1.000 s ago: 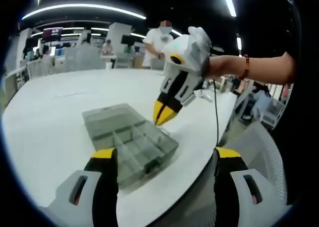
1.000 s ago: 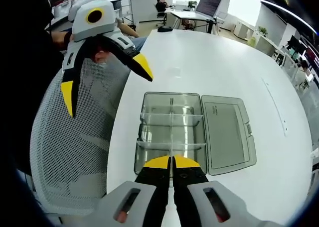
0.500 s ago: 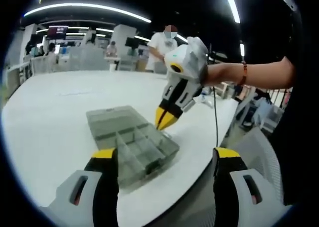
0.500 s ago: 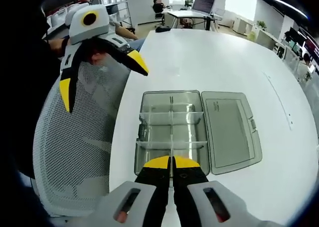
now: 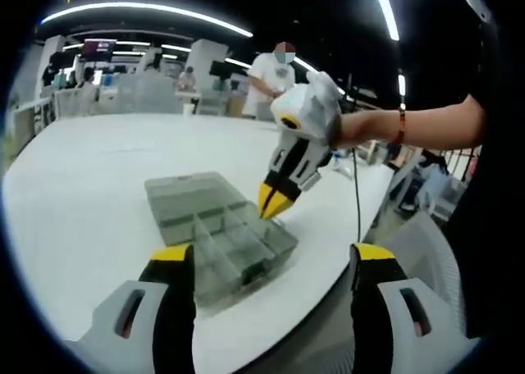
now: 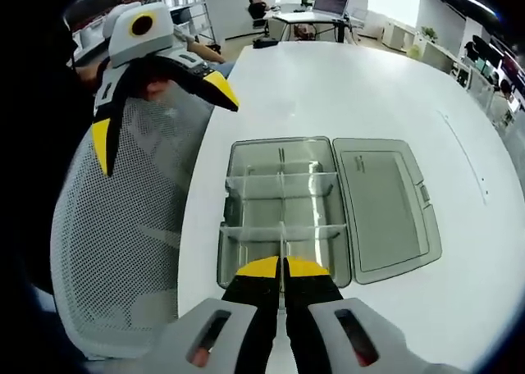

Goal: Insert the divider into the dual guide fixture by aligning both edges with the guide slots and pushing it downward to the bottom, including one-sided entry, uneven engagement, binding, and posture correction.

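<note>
A clear grey compartment box [image 6: 232, 263] lies on the white table, its lid [image 6: 385, 202] folded flat to the right. Two cross walls [image 6: 312, 185] and a long centre strip divide the tray. My right gripper [image 6: 283, 267] is shut at the near end of the tray, pinching a thin clear divider [image 6: 283, 244] that I see edge-on along the centre line. In the left gripper view, the right gripper [image 5: 275, 203] points down at the box [image 5: 205, 218], tips just above its near-right compartments. My left gripper [image 5: 272, 255] is open and holds nothing; it hovers left of the box [image 6: 160, 120].
A grey mesh chair [image 6: 115, 251] stands against the table edge under the left gripper. A person's bare forearm [image 5: 410, 124] holds the right gripper, with a cable [image 5: 355, 193] hanging over the edge. A person in white [image 5: 271, 70] stands beyond the table [image 5: 82, 185].
The right gripper has sunk a little toward the box, staying shut. The left gripper stays open, and its view has shifted slightly.
</note>
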A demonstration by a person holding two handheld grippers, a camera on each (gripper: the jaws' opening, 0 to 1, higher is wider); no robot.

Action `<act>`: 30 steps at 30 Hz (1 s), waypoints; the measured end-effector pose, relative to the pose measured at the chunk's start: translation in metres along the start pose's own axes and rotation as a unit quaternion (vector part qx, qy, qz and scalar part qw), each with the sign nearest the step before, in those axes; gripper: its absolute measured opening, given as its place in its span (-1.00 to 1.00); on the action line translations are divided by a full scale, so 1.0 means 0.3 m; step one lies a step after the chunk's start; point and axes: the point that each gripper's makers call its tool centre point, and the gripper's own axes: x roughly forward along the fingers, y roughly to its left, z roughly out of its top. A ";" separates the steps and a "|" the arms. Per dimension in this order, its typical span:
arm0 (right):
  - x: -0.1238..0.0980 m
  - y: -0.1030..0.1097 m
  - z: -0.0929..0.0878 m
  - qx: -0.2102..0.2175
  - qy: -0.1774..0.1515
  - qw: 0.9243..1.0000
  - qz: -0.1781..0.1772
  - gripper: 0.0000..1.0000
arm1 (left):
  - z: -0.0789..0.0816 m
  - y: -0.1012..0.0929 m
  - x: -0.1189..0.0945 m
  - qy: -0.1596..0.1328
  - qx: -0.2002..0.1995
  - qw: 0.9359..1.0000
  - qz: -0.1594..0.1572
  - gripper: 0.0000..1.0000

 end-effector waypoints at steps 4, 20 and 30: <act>0.007 0.000 -0.006 0.002 0.002 1.000 0.000 -1.00 | -0.004 -0.001 0.000 0.001 -0.002 1.000 0.000 0.52; 0.038 0.000 -0.024 0.003 0.009 1.000 -0.027 -1.00 | 0.015 -0.032 0.004 -0.001 0.007 1.000 -0.006 0.52; 0.057 0.000 -0.039 -0.014 0.031 0.999 -0.032 -1.00 | 0.020 -0.060 0.006 -0.002 0.013 1.000 -0.010 0.52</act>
